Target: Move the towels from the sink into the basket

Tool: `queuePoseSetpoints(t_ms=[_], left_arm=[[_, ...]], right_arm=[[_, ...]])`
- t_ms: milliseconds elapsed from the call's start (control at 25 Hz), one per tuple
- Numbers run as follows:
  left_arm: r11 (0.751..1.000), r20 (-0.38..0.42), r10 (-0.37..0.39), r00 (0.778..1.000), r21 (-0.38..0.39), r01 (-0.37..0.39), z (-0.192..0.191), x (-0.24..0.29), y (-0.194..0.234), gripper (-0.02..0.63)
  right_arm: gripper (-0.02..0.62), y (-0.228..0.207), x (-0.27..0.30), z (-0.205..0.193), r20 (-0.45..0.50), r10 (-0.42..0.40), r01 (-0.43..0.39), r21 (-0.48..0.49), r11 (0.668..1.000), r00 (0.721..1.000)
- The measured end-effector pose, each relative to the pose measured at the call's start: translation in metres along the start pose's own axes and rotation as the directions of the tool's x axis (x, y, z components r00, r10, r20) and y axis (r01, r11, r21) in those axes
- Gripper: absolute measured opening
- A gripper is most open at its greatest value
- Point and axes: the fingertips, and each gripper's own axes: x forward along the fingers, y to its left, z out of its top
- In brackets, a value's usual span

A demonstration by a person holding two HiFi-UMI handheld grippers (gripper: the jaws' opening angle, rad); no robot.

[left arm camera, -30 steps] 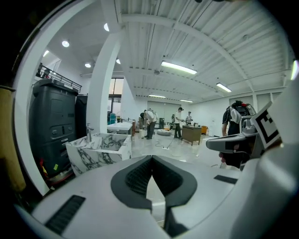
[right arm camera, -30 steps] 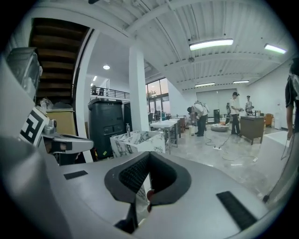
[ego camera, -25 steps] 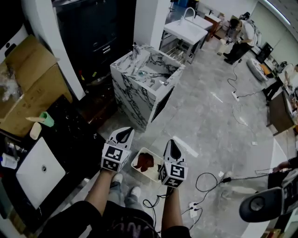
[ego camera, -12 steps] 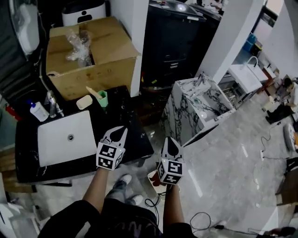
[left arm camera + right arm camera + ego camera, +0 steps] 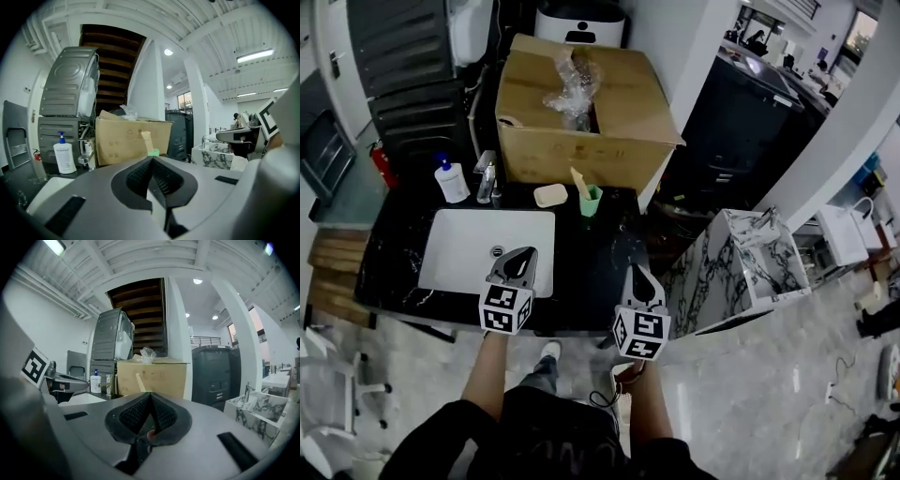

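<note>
**Position.** Left gripper [image 5: 521,255] is held over the near right corner of the sink [image 5: 459,234]. Right gripper [image 5: 639,277] is further right of the sink, over the black counter [image 5: 591,246].

**Fingers.** Both pairs are closed tip to tip, with nothing between them, as each gripper view confirms.

**Task items.** No towel shows in the sink; the basin reads bare white down to its drain [image 5: 497,251]. The basket [image 5: 622,375] is on the floor, near side of the sink and to its right, mostly hidden below the right gripper. A reddish patch shows in it, likely a towel, but too little is visible to confirm.

**Surroundings.** On the far side of the sink stand a soap bottle [image 5: 450,180] and tap [image 5: 487,173]. A soap dish [image 5: 551,195] and green cup [image 5: 591,200] are at its far right.

**Assessment.** The step in hand appears to be a return to the sink for any remaining towel.

**Recommendations.**
- Check the whole basin before committing.
- Open the fingers before lowering.
- Descend at mid-basin, away from the tap and bottle.
- Pinch a raised fold, not flat cloth.
- Lift the cloth above the rim before carrying it to the basket.
</note>
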Motion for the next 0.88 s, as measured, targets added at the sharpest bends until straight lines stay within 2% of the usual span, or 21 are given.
queuePoseSetpoints(t_ms=[200, 440, 880], left_arm=[[0.998, 0.018, 0.063, 0.998, -0.03, -0.062, 0.001, -0.018, 0.031, 0.015], [0.997, 0.02, 0.065, 0.998, -0.034, -0.064, 0.0, -0.023, 0.032, 0.015], [0.999, 0.014, 0.049, 0.999, -0.013, -0.049, -0.004, -0.024, 0.027, 0.015]], right_arm=[[0.014, 0.025, 0.01, 0.008, 0.005, 0.046, -0.045, -0.03, 0.999, 0.999], [0.014, 0.037, 0.012, 0.009, 0.004, 0.054, -0.054, -0.046, 0.997, 0.999], [0.014, 0.031, 0.007, 0.009, 0.008, 0.025, -0.024, -0.062, 0.998, 1.0]])
